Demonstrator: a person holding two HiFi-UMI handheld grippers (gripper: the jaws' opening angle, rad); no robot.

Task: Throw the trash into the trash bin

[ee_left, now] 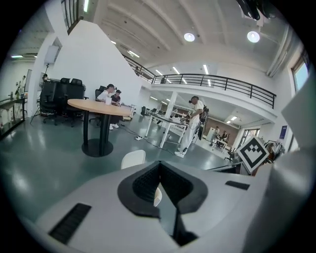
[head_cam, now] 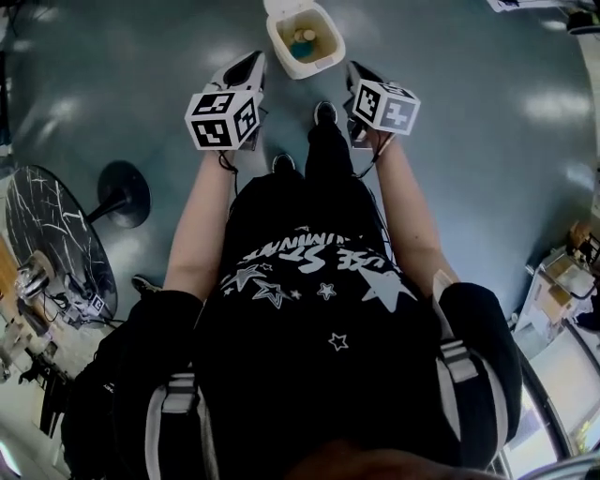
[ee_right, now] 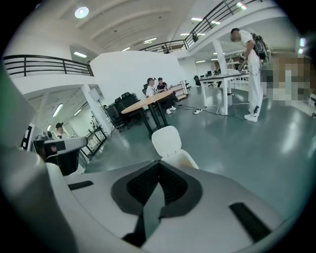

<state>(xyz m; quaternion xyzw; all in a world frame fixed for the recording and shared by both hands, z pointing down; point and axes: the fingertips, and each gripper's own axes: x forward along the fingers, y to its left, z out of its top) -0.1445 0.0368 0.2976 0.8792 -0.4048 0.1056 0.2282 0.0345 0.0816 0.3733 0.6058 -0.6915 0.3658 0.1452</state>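
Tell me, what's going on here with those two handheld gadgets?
A person stands over a small white trash bin on the floor, its lid open and some trash already inside. They hold the left tongs and right tongs out toward it. Both are shut and empty, so nothing is being carried now.

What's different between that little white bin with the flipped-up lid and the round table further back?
The bin is white; the round table has a tan top on a dark pedestal. The bin sits low and near; the round table stands taller, farther off, with people seated at it. Both rest on the same glossy floor.
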